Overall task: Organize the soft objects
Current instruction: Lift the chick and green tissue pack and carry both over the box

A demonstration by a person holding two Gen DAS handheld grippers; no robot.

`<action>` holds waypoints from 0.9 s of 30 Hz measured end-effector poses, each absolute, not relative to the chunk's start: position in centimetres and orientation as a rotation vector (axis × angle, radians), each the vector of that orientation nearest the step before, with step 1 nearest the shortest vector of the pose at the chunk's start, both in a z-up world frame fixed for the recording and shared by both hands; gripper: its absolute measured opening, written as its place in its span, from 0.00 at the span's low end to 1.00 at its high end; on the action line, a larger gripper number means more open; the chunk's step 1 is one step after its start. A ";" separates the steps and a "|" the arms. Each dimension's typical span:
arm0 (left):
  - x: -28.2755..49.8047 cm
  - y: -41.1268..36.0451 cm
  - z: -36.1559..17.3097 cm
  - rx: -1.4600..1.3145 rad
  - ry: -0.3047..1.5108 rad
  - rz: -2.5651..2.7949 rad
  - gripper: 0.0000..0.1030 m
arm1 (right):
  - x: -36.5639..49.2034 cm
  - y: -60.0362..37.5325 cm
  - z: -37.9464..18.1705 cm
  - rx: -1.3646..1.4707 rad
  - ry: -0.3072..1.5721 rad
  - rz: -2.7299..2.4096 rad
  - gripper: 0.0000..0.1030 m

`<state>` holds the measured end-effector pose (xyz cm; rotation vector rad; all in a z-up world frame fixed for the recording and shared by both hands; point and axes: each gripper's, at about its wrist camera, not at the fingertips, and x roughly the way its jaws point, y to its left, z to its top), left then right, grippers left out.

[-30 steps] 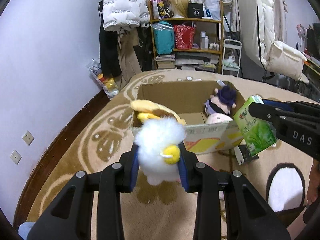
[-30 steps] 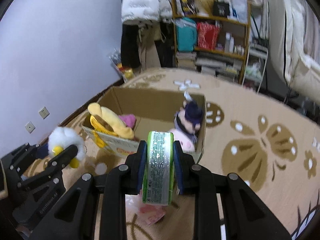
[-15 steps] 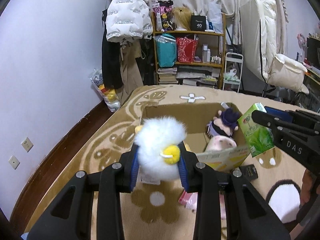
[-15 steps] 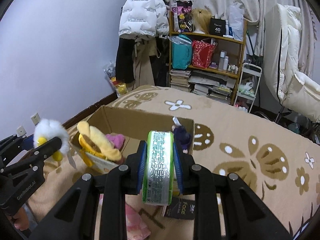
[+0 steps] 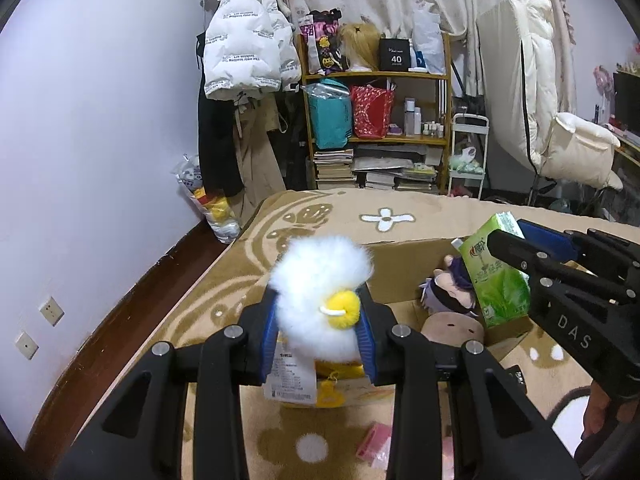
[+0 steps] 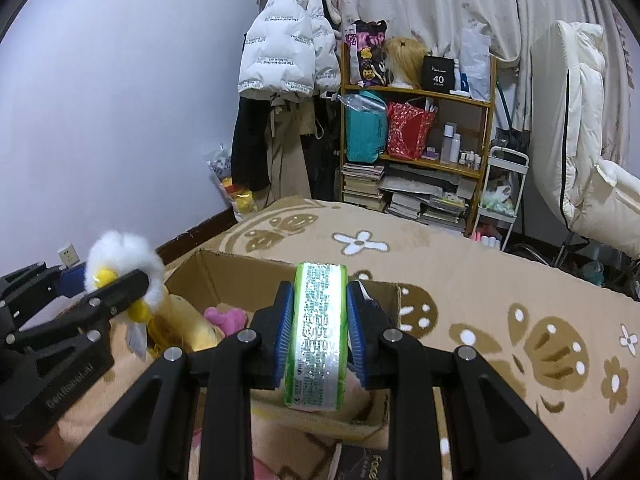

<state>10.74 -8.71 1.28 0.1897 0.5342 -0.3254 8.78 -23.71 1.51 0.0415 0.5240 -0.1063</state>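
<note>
The left claw (image 5: 318, 330) is clamped on a fluffy white plush chick with a yellow beak (image 5: 320, 296), its blue pads pressed into the fur on either side so the toy sits squeezed and upright between them. The right claw (image 6: 318, 330) is closed on a green-and-white soft pack of tissues (image 6: 318, 332), held on edge with its long axis running up and down between the pads.

Both loads hang over the near side of the open brown cardboard box (image 6: 240, 276), which rests on a beige flower-patterned carpet (image 6: 500, 280). The box lies ahead of and below each claw. In the left wrist view the chick sits above the box's near wall towards its left end, while the tissue pack (image 5: 496, 276) is above the right end, close over a purple-haired plush doll (image 5: 448, 296) already inside. A long yellow plush toy (image 6: 184, 324) and a small pink plush (image 6: 226, 318) fill the left part of the box, right below the chick.

By my judgement each hand is nearest its own end, so the drop seems to call only for a short forward reach before letting go.
</note>
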 end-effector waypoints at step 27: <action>13.9 -12.7 -2.6 0.212 0.640 -0.436 0.34 | 10.9 -26.6 -1.6 0.195 0.545 -0.054 0.27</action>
